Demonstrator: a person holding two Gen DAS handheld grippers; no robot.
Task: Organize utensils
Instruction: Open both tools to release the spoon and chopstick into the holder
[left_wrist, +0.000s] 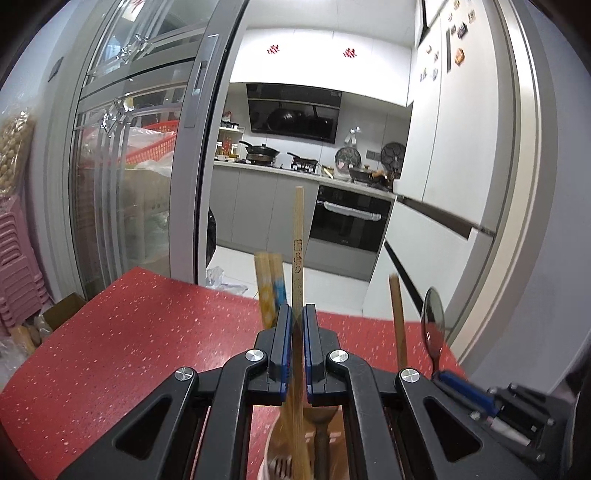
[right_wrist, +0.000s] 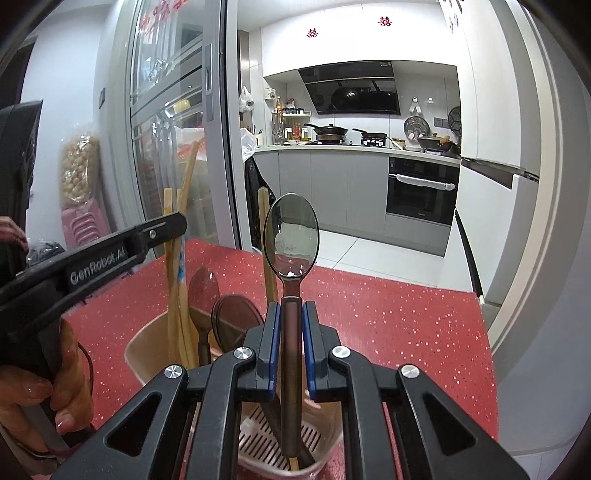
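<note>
Tabletop of red, white-speckled laminate spreads ahead of both claws, and nothing loose shows on it in either view, so by my reading the sorting is near its end. Below the right gripper stands the pale pink plastic utensil holder with a slotted drain floor, already stocked: to the left of that claw rise light wooden chopsticks, a dark metal spoon and a brown round-headed ladle.

The left gripper has its blue-padded jaws pressed on a long pale bamboo chopstick with printed characters, held upright, its lower part reaching down past the claw into the holder beneath. The right gripper pinches the handle of a shiny stainless-steel spoon, bowl up just ahead of the jaws, handle tip down inside the holder's near compartment.

What seems left is letting go of both pieces; whether more utensils wait out of view I cannot tell.
</note>
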